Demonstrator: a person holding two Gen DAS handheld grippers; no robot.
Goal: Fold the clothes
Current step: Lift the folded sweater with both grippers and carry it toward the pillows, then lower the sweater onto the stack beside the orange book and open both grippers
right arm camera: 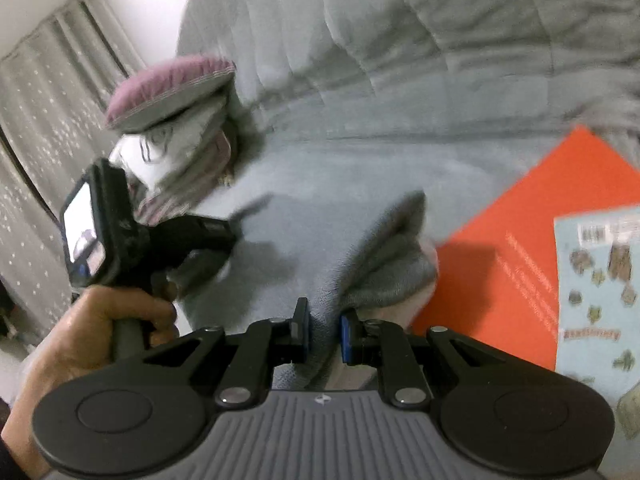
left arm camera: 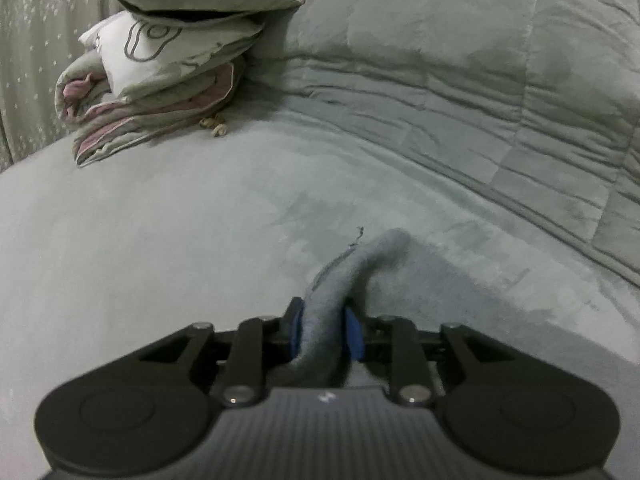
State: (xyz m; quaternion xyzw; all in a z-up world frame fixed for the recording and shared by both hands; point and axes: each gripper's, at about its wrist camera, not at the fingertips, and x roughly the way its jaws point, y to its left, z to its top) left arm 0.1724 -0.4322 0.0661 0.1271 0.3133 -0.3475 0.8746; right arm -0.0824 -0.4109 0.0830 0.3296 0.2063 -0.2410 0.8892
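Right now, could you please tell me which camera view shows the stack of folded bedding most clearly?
The left wrist view shows it best: the folded bedding stack is sharp at upper left, with its purple-and-grey layers and white printed piece distinct. The right wrist view shows the same stack motion-blurred, its lower part hidden behind the left hand-held gripper.

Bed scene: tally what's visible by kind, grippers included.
Grippers: 2, left gripper, right gripper
Grey garment: 1
Folded bedding stack: 1
Orange board: 1
Sticker sheet: 1
Total: 6
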